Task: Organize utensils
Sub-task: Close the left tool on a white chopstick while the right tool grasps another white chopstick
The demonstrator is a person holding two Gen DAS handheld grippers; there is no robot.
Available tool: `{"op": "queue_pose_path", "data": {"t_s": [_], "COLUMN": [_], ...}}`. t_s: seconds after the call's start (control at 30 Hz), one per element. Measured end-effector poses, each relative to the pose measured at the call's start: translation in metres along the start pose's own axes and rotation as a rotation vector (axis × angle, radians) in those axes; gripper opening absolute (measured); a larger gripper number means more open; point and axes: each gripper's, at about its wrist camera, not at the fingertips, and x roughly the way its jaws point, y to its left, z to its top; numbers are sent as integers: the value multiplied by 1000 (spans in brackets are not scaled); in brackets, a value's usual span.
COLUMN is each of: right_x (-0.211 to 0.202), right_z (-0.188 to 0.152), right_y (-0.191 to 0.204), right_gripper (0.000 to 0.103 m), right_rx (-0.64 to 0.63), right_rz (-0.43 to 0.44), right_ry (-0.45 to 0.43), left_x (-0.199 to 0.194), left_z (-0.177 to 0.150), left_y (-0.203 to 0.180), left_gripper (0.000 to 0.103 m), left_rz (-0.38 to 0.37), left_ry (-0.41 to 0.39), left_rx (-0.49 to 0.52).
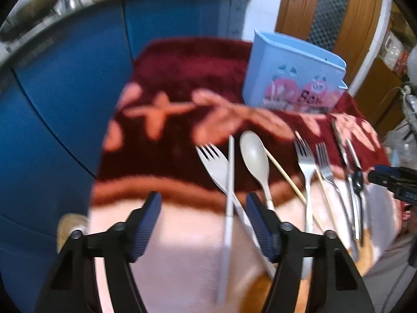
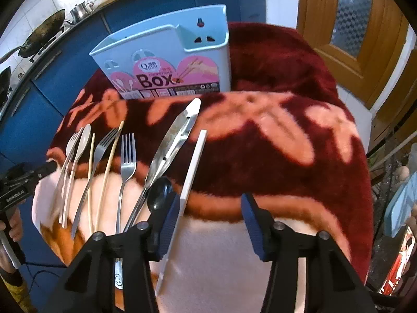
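A light blue chopsticks box (image 2: 169,60) stands upright at the back of the red blanket (image 2: 273,135); it also shows in the left wrist view (image 1: 292,75). Utensils lie in a row: a white plastic fork (image 1: 213,161), white chopstick (image 1: 230,182), beige spoon (image 1: 255,156), bamboo chopsticks (image 2: 109,167), steel forks (image 2: 127,161), tongs (image 2: 174,138), a black spoon (image 2: 159,195) and a white stick (image 2: 194,167). My left gripper (image 1: 203,219) is open above the white fork and chopstick handles. My right gripper (image 2: 211,221) is open, its left finger beside the white stick.
Blue kitchen cabinets (image 1: 65,78) run behind and left of the table, with a wok (image 2: 44,31) on the counter. A wooden door (image 2: 359,26) stands at the back right. Clutter (image 2: 396,208) sits off the right edge.
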Motion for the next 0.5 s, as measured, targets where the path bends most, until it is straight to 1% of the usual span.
{"op": "queue_pose_path", "data": {"t_s": [0.07,0.1,0.2,0.3,0.4,0.5], "right_x": [2,4,8,12,16,24], "right_z": [2,3,7,10,15,21], "right_y": [0,0,0,3,8,10], "right_gripper": [47,47,43,43,41,39], "right_rx": [-2,-4,-5,-4,-23,-21], "right_rz": [4,4,9,27,1,-4], "right_ry": [16,24,50,67,68,92], "left_x": [7,10,14,15,20,24], "left_z": [-1,-2,-4,-6,-6,-4], "left_y": [1,1,-1,-1,0,1], "left_gripper": [56,55,53,53,53,53], "left_rz": [-49,-54,-20,-9,4,21], "left_ry": [42,49,56,65,70,84], "left_rx": [-11,-4,20,24,36,32]}}
